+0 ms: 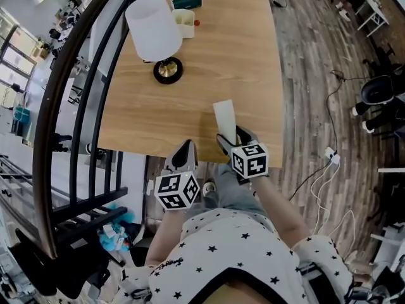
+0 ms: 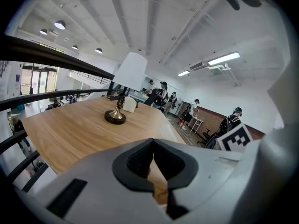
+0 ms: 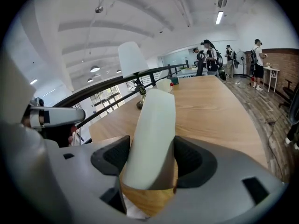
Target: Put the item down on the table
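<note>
Overhead, at the near edge of the wooden table (image 1: 247, 56), my right gripper (image 1: 229, 138) is clamped on the item (image 1: 224, 115), a pale, cream-white flat piece that rises out of the jaws and points away across the tabletop. From the right gripper view the item (image 3: 152, 125) fills the gap between the two dark pads, one pressing each side, and its rounded top leans a little to the right; I cannot tell whether its lower end touches the wood

My left gripper (image 1: 185, 149) sits just beside the right one, at the table's near edge and to its left. In the left gripper view its jaws meet at the tips with nothing between them, only a sliver of tabletop showing through the slit beneath

Farther up the table stands a lamp (image 1: 154, 27) with a white shade on a dark round base. Behind it, near the far edge, are a small white tub (image 1: 183, 23) and a green box (image 1: 186, 0), close together. All three are well apart from both grippers

A dark curved railing (image 1: 76, 75) runs along the table's left side
</note>
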The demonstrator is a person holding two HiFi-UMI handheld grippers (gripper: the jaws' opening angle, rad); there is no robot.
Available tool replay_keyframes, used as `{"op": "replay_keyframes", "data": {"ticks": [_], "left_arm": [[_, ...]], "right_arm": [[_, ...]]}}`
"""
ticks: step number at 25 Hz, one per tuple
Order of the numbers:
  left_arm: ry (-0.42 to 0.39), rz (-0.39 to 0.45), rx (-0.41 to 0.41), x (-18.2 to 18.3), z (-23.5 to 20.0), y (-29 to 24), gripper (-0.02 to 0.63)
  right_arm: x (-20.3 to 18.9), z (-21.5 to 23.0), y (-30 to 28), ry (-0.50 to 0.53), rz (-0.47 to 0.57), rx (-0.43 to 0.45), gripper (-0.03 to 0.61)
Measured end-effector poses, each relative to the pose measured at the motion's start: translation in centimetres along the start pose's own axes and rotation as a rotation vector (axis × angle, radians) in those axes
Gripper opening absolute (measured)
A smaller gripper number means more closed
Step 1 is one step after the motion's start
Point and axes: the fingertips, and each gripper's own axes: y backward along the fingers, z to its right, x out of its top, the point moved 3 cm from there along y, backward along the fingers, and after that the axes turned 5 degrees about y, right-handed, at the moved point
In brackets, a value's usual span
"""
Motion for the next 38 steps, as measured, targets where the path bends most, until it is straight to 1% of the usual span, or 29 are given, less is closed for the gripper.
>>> {"op": "replay_keyframes", "data": {"ticks": [8,16,21,28,34,38], "left_arm": [[0.009,-0.017,0.029,0.4,-0.7,-2.0,0.012],[0.013,-0.037,0.032,-0.3,-0.7,-3.1,0.012],[0.006,-0.037,0.029,-0.1,-0.5,-3.3,0.012],[0.004,-0.037,0.026,-0.1,-0.5,-3.0,0.012],[-0.005,-0.029,0.015,-0.1,-0.4,-2.1,0.012],[-0.011,-0.019,0.012,0.0,-0.3,-0.9,0.012]], "right_arm": [[-1.8,1.5,-3.5,0.032,-0.12,0.001,0.293],[-2.9,2.5,-5.8,0.087,-0.245,-0.026,0.293],[-3.4,2.6,-6.7,0.11,-0.293,-0.034,0.293],[-3.7,2.6,-7.2,0.145,-0.311,-0.044,0.293],[-3.9,2.5,-7.5,0.174,-0.287,-0.06,0.295],[-3.7,2.5,-7.1,0.158,-0.256,-0.081,0.296]]}}
